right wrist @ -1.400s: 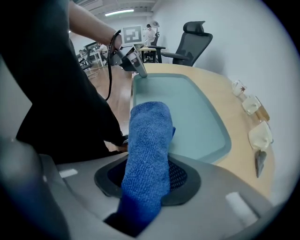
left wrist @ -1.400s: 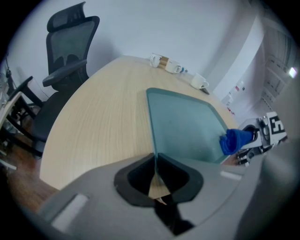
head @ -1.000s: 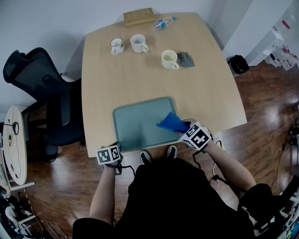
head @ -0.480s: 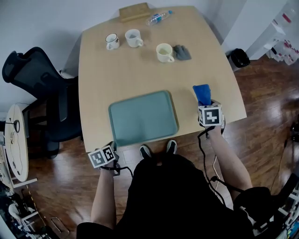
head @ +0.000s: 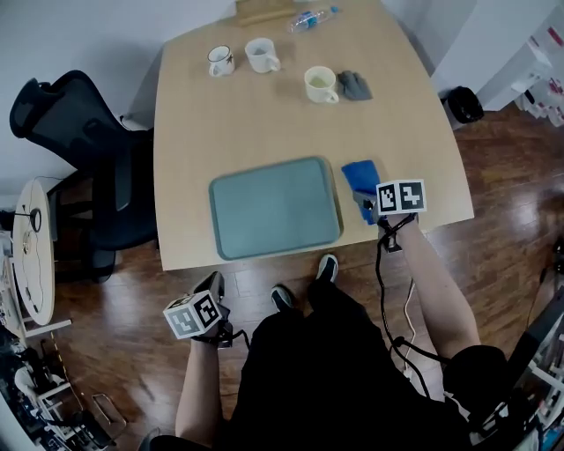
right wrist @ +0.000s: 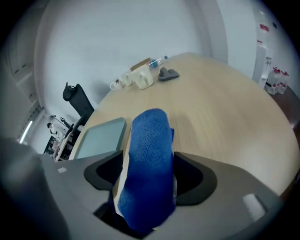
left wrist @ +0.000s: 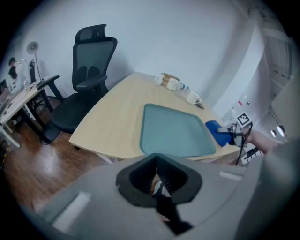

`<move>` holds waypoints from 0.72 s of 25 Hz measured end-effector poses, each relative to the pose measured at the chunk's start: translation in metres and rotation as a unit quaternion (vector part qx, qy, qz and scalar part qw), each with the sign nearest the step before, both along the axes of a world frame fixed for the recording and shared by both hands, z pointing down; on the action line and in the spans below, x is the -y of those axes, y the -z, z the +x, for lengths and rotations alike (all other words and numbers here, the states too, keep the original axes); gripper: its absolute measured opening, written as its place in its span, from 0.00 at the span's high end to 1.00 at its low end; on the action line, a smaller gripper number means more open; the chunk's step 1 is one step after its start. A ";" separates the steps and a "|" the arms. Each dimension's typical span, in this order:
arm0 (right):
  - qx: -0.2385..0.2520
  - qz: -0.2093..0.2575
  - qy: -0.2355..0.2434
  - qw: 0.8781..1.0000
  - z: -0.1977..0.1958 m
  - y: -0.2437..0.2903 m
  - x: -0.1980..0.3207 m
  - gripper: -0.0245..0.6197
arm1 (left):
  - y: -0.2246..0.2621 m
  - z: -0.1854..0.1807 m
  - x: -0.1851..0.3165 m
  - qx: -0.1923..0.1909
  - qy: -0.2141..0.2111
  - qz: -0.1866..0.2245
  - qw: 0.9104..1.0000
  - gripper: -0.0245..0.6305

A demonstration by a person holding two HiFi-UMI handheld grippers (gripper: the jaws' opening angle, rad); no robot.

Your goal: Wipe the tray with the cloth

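Shifted off tray, cloth sits between right gripper's just-opening jaws, seemingly loose.

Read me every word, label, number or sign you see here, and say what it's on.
No readable words or numbers anywhere.
Mug: dark print, too small to read.
Bottle: label blurred.
Marker cubes: black-and-white square patterns only, no words.
Shelf items: red marks, too small.
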State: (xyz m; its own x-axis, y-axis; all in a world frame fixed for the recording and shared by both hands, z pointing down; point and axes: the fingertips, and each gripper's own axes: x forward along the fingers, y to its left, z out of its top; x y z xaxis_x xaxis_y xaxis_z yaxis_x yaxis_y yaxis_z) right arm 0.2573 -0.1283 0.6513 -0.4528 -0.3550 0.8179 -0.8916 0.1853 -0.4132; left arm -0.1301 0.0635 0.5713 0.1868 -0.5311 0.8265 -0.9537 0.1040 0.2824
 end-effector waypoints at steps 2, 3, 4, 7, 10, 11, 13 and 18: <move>-0.002 0.036 -0.041 0.999 0.019 0.016 -0.003 0.41 | 0.008 -0.003 -0.001 0.005 -0.003 0.017 1.000 0.96; -0.007 0.055 -0.068 0.996 0.031 0.026 -0.007 0.40 | 0.012 -0.004 -0.002 0.007 -0.007 0.026 1.000 0.96; -0.011 0.073 -0.095 0.993 0.042 0.036 -0.014 0.40 | 0.016 -0.003 -0.003 0.005 -0.014 0.037 0.999 0.96; -0.018 0.135 -0.143 0.980 0.060 0.072 -0.047 0.42 | 0.028 0.008 -0.009 -0.015 -0.040 0.073 0.996 0.96; 0.004 0.201 -0.144 0.969 0.042 0.114 -0.100 0.70 | 0.046 0.025 -0.027 -0.043 -0.067 0.121 0.990 0.96; 0.015 0.215 -0.139 0.966 0.030 0.127 -0.123 0.83 | 0.054 0.032 -0.038 -0.048 -0.078 0.139 0.986 0.96; 0.036 0.225 -0.122 0.966 -0.002 0.143 -0.174 0.95 | 0.068 0.044 -0.066 -0.053 -0.108 0.173 0.978 0.96; 0.078 0.244 -0.063 0.964 -0.090 0.173 -0.299 0.95 | 0.086 0.070 -0.153 -0.067 -0.173 0.220 0.958 0.96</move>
State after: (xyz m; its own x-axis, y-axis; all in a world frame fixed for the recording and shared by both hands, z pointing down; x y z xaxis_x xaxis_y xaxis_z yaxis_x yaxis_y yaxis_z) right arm 0.1674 0.1705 0.4780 -0.4848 -0.7416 0.4637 -0.8536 0.2856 -0.4357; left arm -0.0603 0.2164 0.4849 0.5040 -0.7089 0.4934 -0.8612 -0.3691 0.3494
